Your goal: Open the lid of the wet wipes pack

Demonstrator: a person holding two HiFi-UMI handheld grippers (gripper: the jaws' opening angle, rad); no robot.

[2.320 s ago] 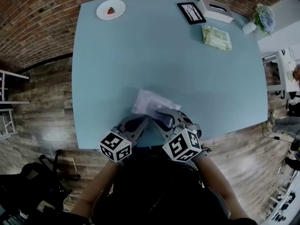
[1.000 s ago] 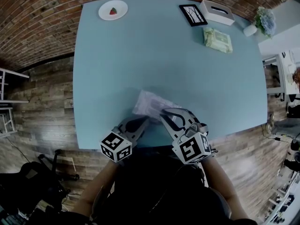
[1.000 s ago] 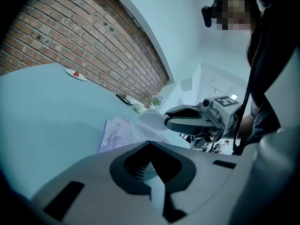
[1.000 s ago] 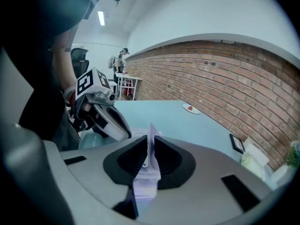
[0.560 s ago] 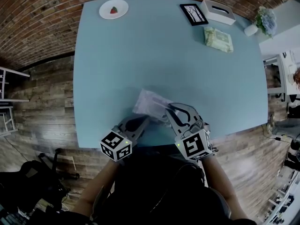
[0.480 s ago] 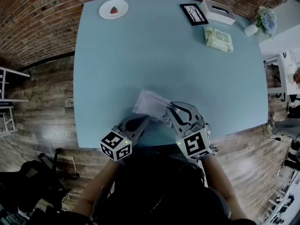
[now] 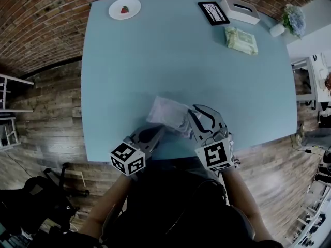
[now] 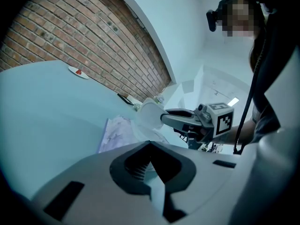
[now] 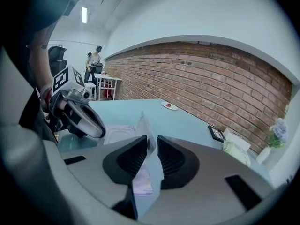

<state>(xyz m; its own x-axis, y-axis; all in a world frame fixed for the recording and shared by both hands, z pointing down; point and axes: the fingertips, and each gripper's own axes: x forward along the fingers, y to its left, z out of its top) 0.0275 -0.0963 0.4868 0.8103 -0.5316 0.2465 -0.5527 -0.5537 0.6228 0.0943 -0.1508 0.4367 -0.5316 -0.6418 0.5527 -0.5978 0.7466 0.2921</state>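
The wet wipes pack (image 7: 164,109) lies flat on the blue table (image 7: 181,66), close to the near edge in front of the person. The left hand-held gripper (image 7: 158,129) is clenched on the pack's near edge, and a pale strip of the pack shows between its jaws in the left gripper view. The right hand-held gripper (image 7: 190,119) grasps the lid (image 9: 144,125). The thin flap stands upright between its pads, and the jaws are opening a little around it. The two hand-held grippers sit just beside each other over the pack, and nothing else lies near them.

The other things stand well apart along the far edge. A plate (image 7: 114,10) carrying a strawberry (image 7: 124,10) sits at the far left corner. A framed picture (image 7: 211,13) lies next to a white tissue box (image 7: 239,11). A second, green pack (image 7: 240,40) lies just in front of them. A vase of flowers (image 7: 291,20) is at the far right corner.

The whole middle of the table between the pack and that row is bare. Beyond the left and near edges is wooden floor (image 7: 41,118), and a brick wall (image 7: 46,14) curves round the far side.
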